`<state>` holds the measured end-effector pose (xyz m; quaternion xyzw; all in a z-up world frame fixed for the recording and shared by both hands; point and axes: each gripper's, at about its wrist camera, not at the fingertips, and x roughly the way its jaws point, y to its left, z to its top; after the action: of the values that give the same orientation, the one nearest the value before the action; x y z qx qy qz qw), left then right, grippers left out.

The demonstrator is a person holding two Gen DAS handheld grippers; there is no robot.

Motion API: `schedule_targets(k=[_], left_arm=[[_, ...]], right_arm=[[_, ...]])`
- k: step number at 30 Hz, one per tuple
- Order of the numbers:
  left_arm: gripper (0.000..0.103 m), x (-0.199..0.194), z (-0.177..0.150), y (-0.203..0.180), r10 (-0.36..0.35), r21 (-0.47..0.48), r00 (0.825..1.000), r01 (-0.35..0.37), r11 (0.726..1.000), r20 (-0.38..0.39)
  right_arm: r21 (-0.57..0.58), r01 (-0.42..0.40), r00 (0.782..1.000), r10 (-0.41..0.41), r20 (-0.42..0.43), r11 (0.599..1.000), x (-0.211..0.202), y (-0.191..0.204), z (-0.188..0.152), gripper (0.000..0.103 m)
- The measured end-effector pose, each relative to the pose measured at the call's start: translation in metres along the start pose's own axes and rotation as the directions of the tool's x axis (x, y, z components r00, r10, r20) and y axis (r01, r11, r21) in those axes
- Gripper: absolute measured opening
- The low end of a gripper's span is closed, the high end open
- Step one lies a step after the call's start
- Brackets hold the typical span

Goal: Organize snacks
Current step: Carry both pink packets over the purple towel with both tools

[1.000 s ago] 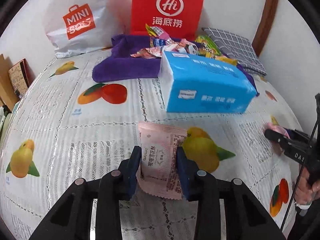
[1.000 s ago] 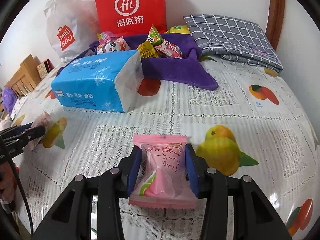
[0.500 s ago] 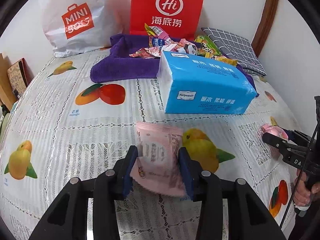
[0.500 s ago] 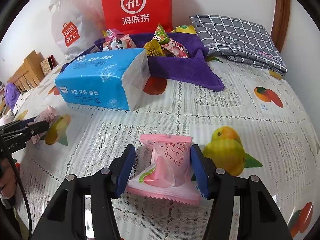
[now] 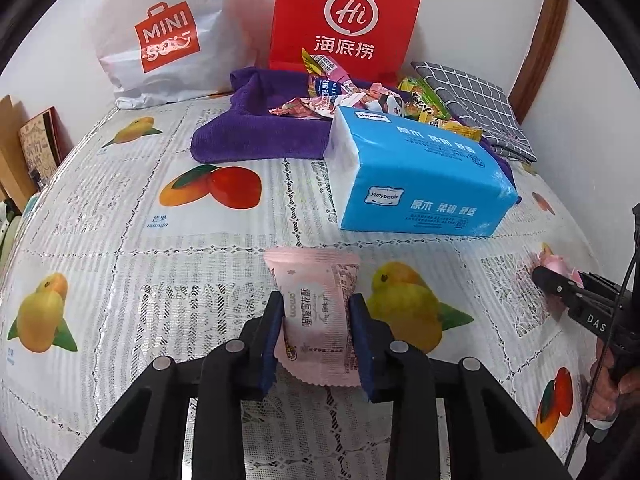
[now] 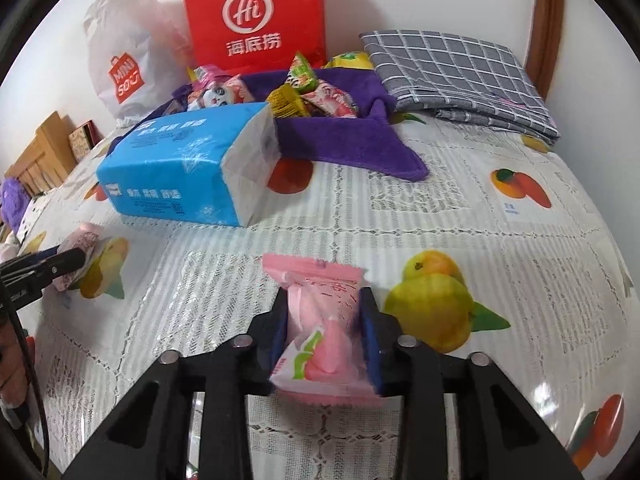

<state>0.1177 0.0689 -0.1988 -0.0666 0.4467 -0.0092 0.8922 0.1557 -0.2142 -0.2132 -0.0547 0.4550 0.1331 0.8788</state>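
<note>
My left gripper [image 5: 316,304] has a pale pink snack packet [image 5: 312,268] with dark print between its blue pads. The jaws are closing and the pads press its sides, just above the fruit-print tablecloth [image 5: 200,280]. My right gripper [image 6: 325,300] is likewise closing on a brighter pink packet [image 6: 316,276] with a green leaf mark, squeezed between its pads. Each gripper also shows at the edge of the other's view. More snacks [image 5: 340,96] lie heaped on a purple towel [image 5: 256,136] at the back.
A blue tissue pack [image 5: 420,176] lies between the grippers and the towel. A red paper bag [image 5: 344,20] and a white shopping bag [image 5: 160,40] lean on the wall. A folded grey checked cloth [image 6: 452,72] sits back right. A person's hand [image 5: 612,384] holds the right gripper.
Both pairs of jaws widened half a second ago, letting the packets sag, then narrowed again. Each packet now sits pinched straighter between the pads. Neither hand has shifted.
</note>
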Motion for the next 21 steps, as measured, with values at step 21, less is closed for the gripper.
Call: schedule_targets(k=[21], left_arm=[[0.03,-0.053,0.024,-0.007,-0.003,-0.032,1.0,0.004,0.999,0.018]], right_arm=[[-0.047,-0.039,0.986,0.046,0.162,0.998,-0.076,0.018,0.05,0.031]])
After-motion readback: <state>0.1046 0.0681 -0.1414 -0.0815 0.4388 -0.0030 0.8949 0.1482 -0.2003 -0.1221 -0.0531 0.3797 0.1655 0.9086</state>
